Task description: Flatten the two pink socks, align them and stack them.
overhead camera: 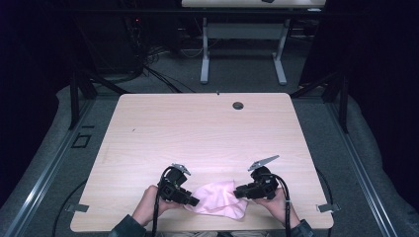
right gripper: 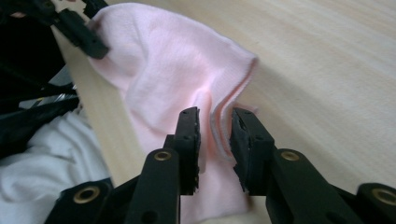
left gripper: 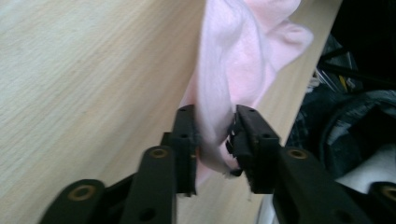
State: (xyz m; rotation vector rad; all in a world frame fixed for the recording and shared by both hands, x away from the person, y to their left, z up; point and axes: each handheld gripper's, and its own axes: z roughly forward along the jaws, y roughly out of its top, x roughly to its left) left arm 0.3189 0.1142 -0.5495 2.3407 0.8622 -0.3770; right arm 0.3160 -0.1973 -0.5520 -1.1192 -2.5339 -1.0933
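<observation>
So the soft pale pink cloth [overhead camera: 219,198] is sitting bunched up at the near edge of the light wood counter [overhead camera: 197,128], roughly in the middle between my two hands, with one lobe of it reaching right to the counter's front lip.

My left gripper [left gripper: 212,140] has its jaws clamped on a gathered fold of that cloth. In the left gripper view the fabric is squeezed tight between the two black jaws and runs up and away from them in a twisted ridge. From the high view this gripper [overhead camera: 190,200] sits at the cloth's left end, my left hand [overhead camera: 148,202] wrapped around its body.

My right gripper [right gripper: 215,135] is at the opposite end. Its jaws stand either side of a folded edge of the cloth with a bit of gap around it, so they're parted, not pinching yet as far as I can see. In the high view it [overhead camera: 239,192] meets the cloth's right side, with my right hand [overhead camera: 276,200] behind it.

Further out: a small round hole [overhead camera: 238,105] near the counter's far edge, grey carpet floor [overhead camera: 237,74] beyond, and another white-legged desk [overhead camera: 242,34] at the back.
</observation>
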